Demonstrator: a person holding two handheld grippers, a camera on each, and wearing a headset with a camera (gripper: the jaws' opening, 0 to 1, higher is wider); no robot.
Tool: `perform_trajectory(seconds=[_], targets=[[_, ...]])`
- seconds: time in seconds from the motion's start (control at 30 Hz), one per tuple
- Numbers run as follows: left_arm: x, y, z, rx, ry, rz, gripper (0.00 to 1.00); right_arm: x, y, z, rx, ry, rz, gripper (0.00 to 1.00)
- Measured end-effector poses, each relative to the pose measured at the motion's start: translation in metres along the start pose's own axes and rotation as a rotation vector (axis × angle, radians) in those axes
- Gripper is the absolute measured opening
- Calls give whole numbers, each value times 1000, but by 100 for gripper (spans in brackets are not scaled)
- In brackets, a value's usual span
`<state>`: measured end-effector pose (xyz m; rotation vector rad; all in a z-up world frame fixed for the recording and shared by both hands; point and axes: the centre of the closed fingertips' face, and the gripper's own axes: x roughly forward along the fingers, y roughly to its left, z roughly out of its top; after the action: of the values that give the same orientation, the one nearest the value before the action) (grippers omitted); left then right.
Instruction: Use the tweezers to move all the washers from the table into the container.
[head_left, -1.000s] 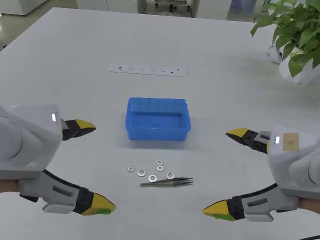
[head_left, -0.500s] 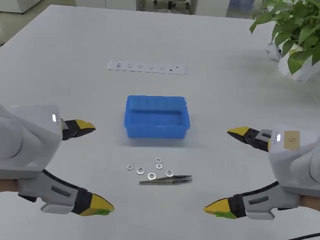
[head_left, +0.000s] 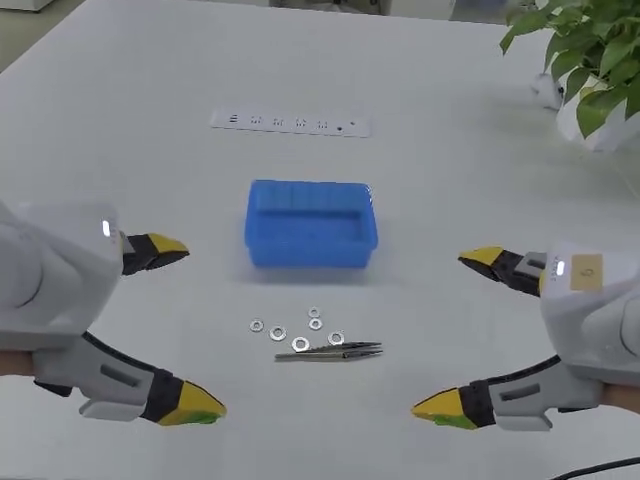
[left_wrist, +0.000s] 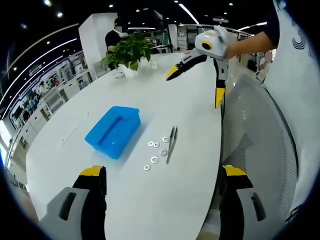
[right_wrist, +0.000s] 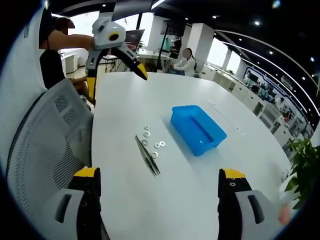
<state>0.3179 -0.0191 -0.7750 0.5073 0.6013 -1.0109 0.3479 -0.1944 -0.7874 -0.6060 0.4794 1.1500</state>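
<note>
Where the head view looks down, left gripper (head_left: 185, 327) and right gripper (head_left: 457, 333) hang with jaws spread. Washers (head_left: 295, 330) lie on the tabletop (head_left: 150, 100) just beside the tweezers (head_left: 328, 350), near the container (head_left: 311, 223). Left gripper view: jaws apart, washers between tweezers and container. Right gripper view: likewise.

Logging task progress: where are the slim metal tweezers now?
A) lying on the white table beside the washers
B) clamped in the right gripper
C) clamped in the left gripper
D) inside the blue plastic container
A: the slim metal tweezers lie flat on the white table beside the small silver washers.
</note>
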Motion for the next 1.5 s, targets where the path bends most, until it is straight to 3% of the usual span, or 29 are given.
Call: perform_trajectory(seconds=[0.63,0.83,0.93,1.03,1.1,1.2,1.4,1.43,1.47,1.5], targets=[[10,0,-5,-16,3,-16,99,6,-4,-7,14,27,6,97],[14,3,-13,-16,26,-18,99,10,-8,-5,15,21,4,95],[16,4,-14,-50,26,-5,99,11,-9,-5,15,20,3,95],[20,4,-12,-82,0,10,99,13,-11,-6,22,21,2,94],[23,0,-5,-158,-42,-1,99,13,-10,-7,26,25,6,94],[24,0,4,-169,-87,0,98,15,-9,-8,27,28,14,93],[36,-3,-6,-165,-44,-11,91,25,-3,-5,40,13,38,85],[39,-4,-9,-175,-36,-15,91,28,0,-4,32,8,47,83],[43,-10,-15,-234,-6,-36,91,31,1,-3,30,7,51,82],[46,-13,-16,-248,1,-49,91,34,3,-2,32,8,60,81]])
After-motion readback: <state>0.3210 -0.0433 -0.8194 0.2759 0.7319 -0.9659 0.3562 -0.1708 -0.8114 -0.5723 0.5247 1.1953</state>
